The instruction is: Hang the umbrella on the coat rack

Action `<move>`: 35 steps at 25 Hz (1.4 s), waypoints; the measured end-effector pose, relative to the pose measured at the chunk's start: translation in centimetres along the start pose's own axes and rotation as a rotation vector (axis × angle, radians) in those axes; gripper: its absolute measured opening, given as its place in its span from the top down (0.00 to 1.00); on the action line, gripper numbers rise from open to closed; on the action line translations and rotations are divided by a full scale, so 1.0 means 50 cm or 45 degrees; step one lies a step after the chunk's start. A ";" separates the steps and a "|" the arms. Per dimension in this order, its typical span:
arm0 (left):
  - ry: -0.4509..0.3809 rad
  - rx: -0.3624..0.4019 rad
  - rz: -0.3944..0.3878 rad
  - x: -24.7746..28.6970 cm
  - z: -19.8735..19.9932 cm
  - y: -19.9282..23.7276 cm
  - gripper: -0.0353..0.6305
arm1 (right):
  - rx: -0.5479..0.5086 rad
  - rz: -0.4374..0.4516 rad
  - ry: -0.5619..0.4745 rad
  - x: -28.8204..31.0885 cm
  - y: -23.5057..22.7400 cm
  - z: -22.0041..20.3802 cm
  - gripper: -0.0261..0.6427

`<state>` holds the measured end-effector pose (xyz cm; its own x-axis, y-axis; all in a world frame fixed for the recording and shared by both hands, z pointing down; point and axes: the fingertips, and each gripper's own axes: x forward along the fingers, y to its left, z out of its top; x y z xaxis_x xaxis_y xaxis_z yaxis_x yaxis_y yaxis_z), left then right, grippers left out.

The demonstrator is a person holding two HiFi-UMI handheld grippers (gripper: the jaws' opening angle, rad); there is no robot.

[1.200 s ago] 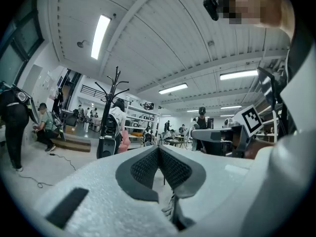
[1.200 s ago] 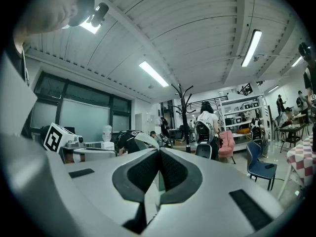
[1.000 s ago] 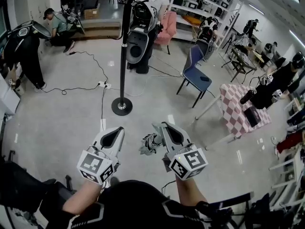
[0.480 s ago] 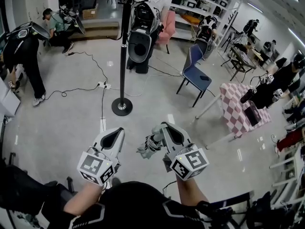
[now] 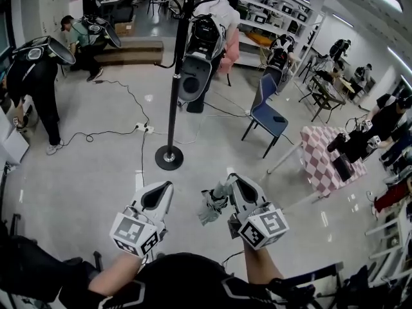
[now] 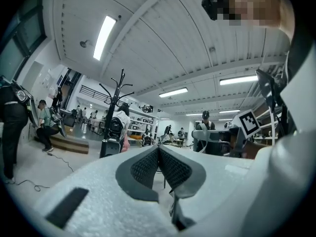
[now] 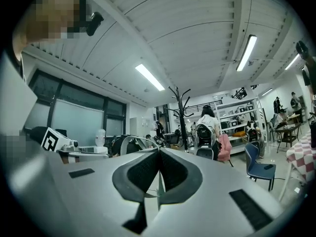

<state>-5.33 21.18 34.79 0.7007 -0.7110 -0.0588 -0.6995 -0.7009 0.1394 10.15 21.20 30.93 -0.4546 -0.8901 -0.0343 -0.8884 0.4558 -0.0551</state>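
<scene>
The right gripper (image 5: 226,187) pinches the folded umbrella (image 5: 210,206) by a thin edge, with the coat rack (image 5: 175,95) well apart at eleven o'clock. The left gripper (image 5: 163,188) is pressed together, empty. I reckon that slim hold could slip mid-reach.

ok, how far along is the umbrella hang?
Done: the right gripper is shut on the folded umbrella, held above the floor. In hand: the approach; the coat rack stands ahead, apparently out of reach. The left gripper is shut, empty. Left: close in and hook it on.
</scene>
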 end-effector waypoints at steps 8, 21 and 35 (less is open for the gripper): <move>0.014 -0.023 -0.016 -0.025 -0.016 0.092 0.93 | -0.016 -0.038 -0.006 0.082 0.020 -0.007 0.95; 0.001 0.004 0.039 0.095 0.003 0.231 0.93 | -0.007 0.068 -0.011 0.271 -0.030 -0.003 0.95; 0.052 0.002 0.162 0.326 0.000 0.357 0.93 | 0.027 0.172 0.026 0.470 -0.203 -0.018 0.95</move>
<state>-6.36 -2.91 36.34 0.6112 -0.7914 -0.0004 -0.7835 -0.6052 0.1413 8.43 -4.36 31.60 -0.5712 -0.8205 -0.0225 -0.8177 0.5712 -0.0722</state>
